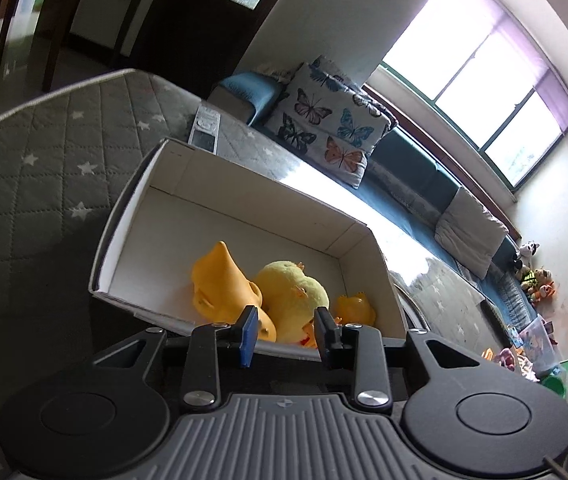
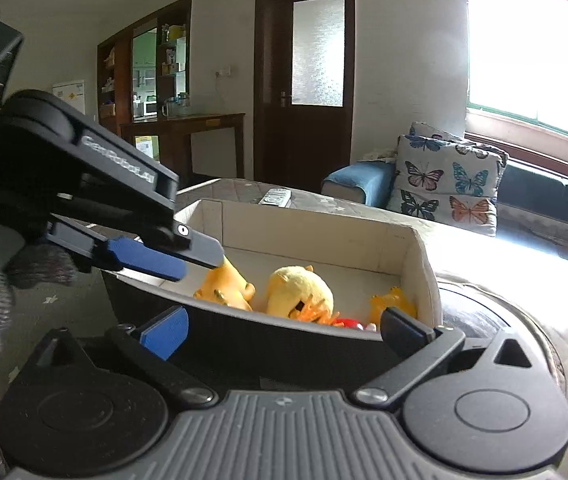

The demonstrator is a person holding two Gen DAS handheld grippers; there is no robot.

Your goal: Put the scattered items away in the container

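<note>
The white cardboard box with dark outer walls [image 1: 244,216] sits on the grey quilted star-print mattress [image 1: 44,168], and inside it three toys lie along its near wall: an orange rubber duck on its side [image 1: 220,284], a round yellow plush chick [image 1: 292,288] in the middle, and a small orange duck [image 1: 356,308] in the near right corner. Something red shows beside the plush in the right wrist view, too hidden to name. That the toys lie within the walls suits the tidying; whether more lies scattered outside cannot be told.

The left gripper [image 2: 188,256] reaches over the box's left rim, tilted down at the big duck, its fingers slightly apart and holding nothing visible. The right gripper [image 2: 284,332] hovers level at the near wall, fingers wide apart and empty.

A white remote control [image 1: 204,130] rests on the mattress beyond the box's far corner.
</note>
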